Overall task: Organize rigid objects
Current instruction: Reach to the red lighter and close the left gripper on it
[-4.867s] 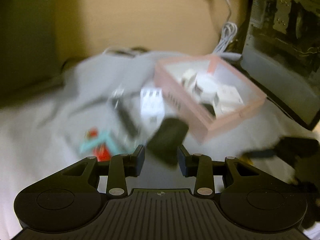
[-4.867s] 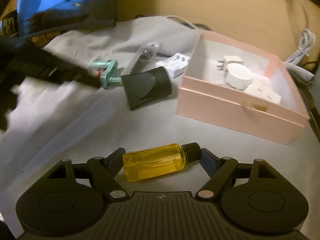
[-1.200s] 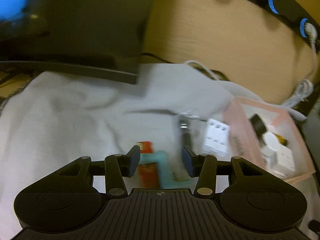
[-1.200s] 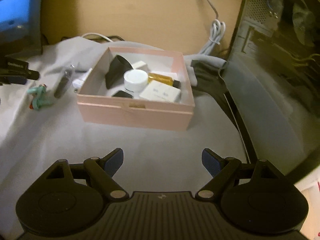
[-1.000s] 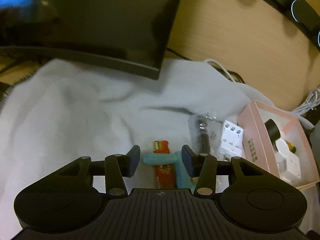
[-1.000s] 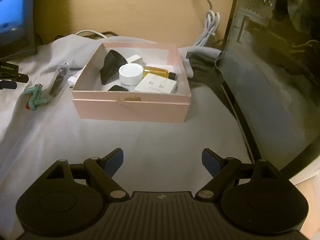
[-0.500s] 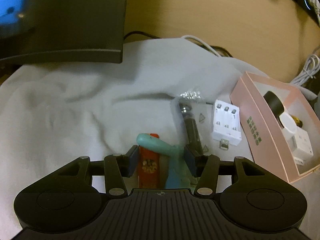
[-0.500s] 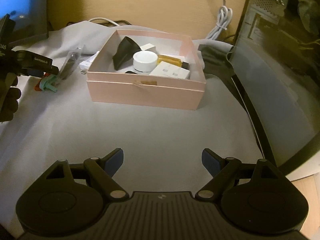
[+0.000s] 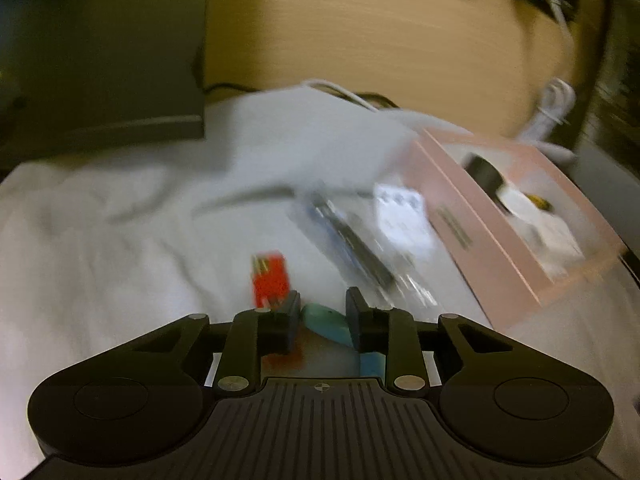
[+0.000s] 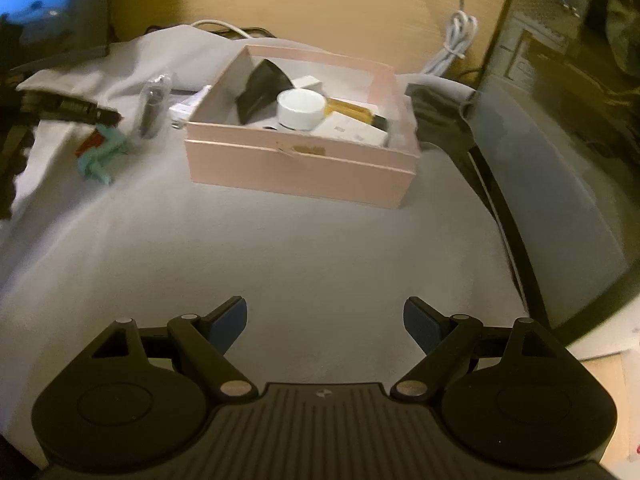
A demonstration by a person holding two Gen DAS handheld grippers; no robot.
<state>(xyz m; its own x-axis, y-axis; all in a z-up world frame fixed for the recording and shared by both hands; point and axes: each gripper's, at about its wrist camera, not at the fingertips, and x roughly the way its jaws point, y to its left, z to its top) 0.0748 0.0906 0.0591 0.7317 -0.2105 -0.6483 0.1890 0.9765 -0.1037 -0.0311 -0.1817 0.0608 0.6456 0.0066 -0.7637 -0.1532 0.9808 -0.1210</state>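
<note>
Teal plastic piece [image 9: 326, 322] pinched between the fingers of the left tool [image 9: 323, 316], low over the grey cloth [image 9: 132, 240]; same piece seen from the right wrist view as a teal shape [image 10: 100, 156] at the cloth's left edge, with the left tool's dark arm [image 10: 68, 110] reaching in over it. Clenched tight on the teal piece, pads against both its sides. Red packet [image 9: 270, 278] just beyond the left finger [image 9: 289, 322], lying flat on the cloth, touching or nearly touching the teal piece; blur hides the exact contact.

Further out: clear bag with a dark stick-like item [image 9: 352, 244] lying diagonally, then a white charger block [image 9: 402, 216] just beside the pink box [image 10: 300, 164]. Inside the box: black cone-shaped part [image 10: 262, 90], round white jar [image 10: 301, 109], amber bottle with dark cap [image 10: 354, 112], white flat adapter [image 10: 352, 132], all crowded together.

Right tool [image 10: 325, 320] spread wide, nothing between its blue-padded fingers [image 10: 228, 322], hanging over bare cloth in front of the box, well apart from it.

Around the edges: dark monitor [image 9: 100, 60] at the back left, coiled white cable [image 10: 454, 46] on the wooden tabletop [image 9: 380, 40] behind the box, dark computer case [image 10: 560, 120] to the right.
</note>
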